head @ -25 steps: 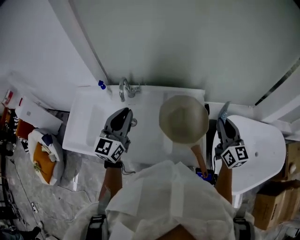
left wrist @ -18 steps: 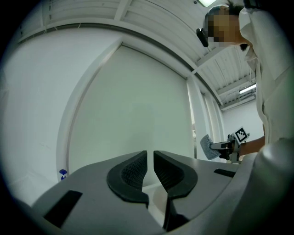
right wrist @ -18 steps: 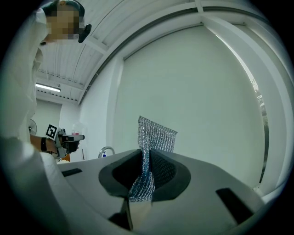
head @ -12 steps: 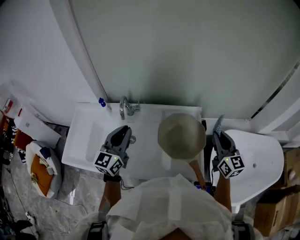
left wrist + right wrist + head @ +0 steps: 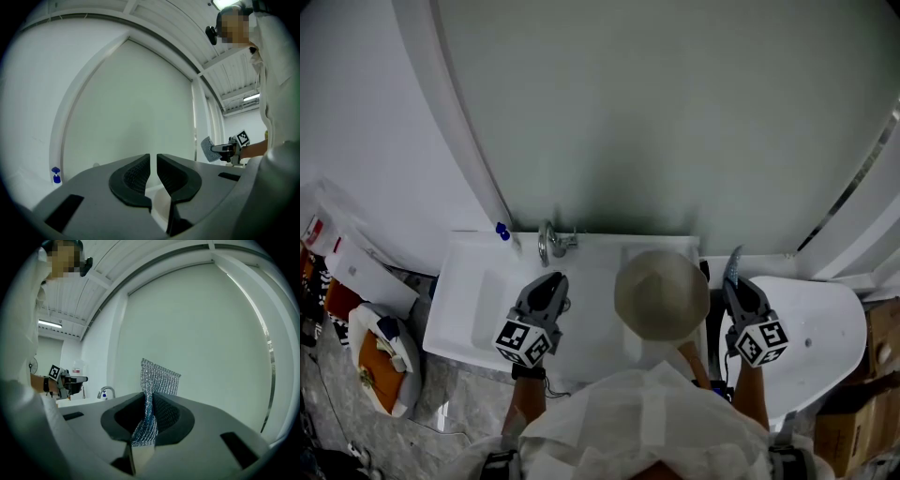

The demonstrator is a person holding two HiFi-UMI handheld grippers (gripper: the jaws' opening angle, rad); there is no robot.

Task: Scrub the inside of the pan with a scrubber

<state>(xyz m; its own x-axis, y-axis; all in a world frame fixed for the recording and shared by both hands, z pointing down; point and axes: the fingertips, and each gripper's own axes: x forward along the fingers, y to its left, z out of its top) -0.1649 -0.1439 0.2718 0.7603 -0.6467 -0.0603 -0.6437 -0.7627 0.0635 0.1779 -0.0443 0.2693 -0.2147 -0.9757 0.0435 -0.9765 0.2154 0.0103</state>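
Observation:
A round pan (image 5: 661, 295) with a pale inside sits in the right part of the white sink (image 5: 478, 300), its wooden handle (image 5: 701, 361) pointing towards me. My right gripper (image 5: 734, 279) hangs just right of the pan, shut on a silver mesh scrubber (image 5: 732, 261). In the right gripper view the scrubber (image 5: 159, 376) stands up from between the jaws of the right gripper (image 5: 150, 401). My left gripper (image 5: 553, 281) hovers over the sink left of the pan, below the faucet. Its jaws (image 5: 153, 164) stand a narrow slit apart with nothing between them.
A chrome faucet (image 5: 548, 242) rises at the sink's back edge, with a small blue bottle (image 5: 502, 229) to its left. A white rounded fixture (image 5: 825, 328) lies on the right. An orange bag and boxes (image 5: 380, 347) sit on the floor at the left.
The head view has tilted, so the sink, pan and both grippers sit lower in the frame. Both grippers keep their places beside the pan; the scrubber stays gripped.

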